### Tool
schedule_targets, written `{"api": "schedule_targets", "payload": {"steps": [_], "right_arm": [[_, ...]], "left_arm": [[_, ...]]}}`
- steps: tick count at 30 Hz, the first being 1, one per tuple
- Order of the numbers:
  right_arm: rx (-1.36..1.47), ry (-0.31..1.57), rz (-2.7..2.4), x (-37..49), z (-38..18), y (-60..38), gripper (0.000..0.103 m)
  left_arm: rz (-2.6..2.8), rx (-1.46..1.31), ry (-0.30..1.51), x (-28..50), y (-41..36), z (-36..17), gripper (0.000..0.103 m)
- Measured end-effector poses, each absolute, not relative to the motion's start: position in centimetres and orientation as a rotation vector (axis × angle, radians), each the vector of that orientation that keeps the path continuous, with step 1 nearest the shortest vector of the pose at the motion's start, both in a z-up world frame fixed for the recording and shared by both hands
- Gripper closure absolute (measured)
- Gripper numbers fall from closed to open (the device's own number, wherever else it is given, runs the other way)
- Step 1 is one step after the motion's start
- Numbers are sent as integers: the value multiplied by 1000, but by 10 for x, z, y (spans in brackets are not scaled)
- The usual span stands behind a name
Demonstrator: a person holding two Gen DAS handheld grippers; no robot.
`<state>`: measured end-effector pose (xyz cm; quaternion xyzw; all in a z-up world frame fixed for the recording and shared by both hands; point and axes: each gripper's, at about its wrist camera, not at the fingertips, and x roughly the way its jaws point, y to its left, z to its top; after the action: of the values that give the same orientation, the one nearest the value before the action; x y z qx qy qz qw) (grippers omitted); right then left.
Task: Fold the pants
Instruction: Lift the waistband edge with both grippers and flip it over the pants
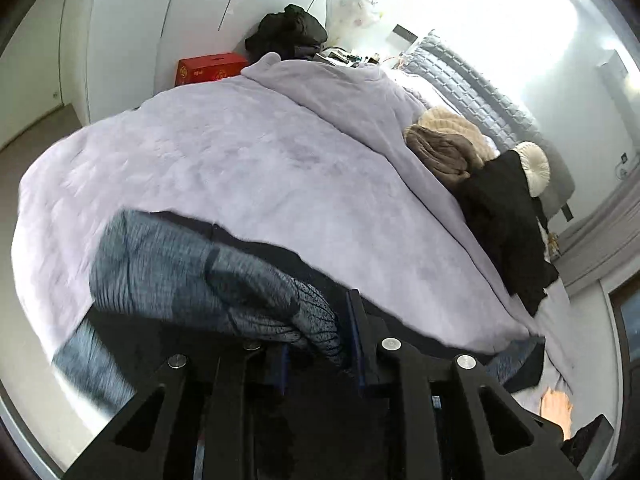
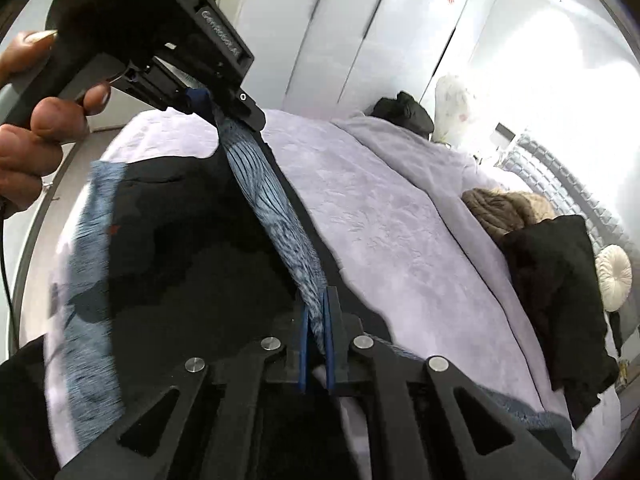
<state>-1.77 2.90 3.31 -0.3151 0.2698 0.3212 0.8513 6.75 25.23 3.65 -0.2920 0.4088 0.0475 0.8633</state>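
The pants (image 2: 168, 248) are black with a blue-grey ribbed waistband (image 2: 276, 216) and lie partly on the lilac bed cover. My right gripper (image 2: 317, 322) is shut on one end of the waistband. My left gripper (image 2: 218, 106) shows at the upper left of the right wrist view, shut on the other end, so the band is stretched taut between the two. In the left wrist view the left gripper (image 1: 320, 340) pinches the bunched ribbed waistband (image 1: 192, 272), with the black pants cloth hanging below it over the bed.
The lilac blanket (image 1: 240, 152) covers the bed. A brown and cream knit pile (image 1: 444, 144), a black garment (image 1: 508, 224) and a round cream cushion (image 1: 534, 166) lie along the headboard side. A red box (image 1: 208, 70) and white wardrobe doors (image 2: 380, 32) stand beyond the bed.
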Motion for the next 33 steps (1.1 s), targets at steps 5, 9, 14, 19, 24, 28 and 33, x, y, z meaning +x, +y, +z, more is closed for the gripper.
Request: {"api": "schedule_targets", "payload": {"steps": [5, 9, 14, 19, 24, 28, 33], "right_arm": [[-690, 578, 663, -69, 10, 34, 96], [-716, 610, 659, -86, -17, 47, 96], [-777, 572, 645, -98, -20, 62, 99], [-757, 511, 628, -108, 5, 65, 99], [-736, 459, 682, -147, 26, 78, 103], [-693, 583, 687, -142, 5, 82, 102], [-594, 692, 590, -117, -1, 43, 27]], "left_arm": [[109, -663, 870, 11, 262, 1, 78], [125, -749, 915, -4, 275, -39, 78], [145, -760, 909, -5, 285, -43, 78], [118, -753, 826, -16, 292, -12, 78], [159, -718, 774, -37, 308, 2, 78], [189, -746, 894, -31, 316, -31, 78], [76, -682, 932, -28, 282, -41, 78]]}}
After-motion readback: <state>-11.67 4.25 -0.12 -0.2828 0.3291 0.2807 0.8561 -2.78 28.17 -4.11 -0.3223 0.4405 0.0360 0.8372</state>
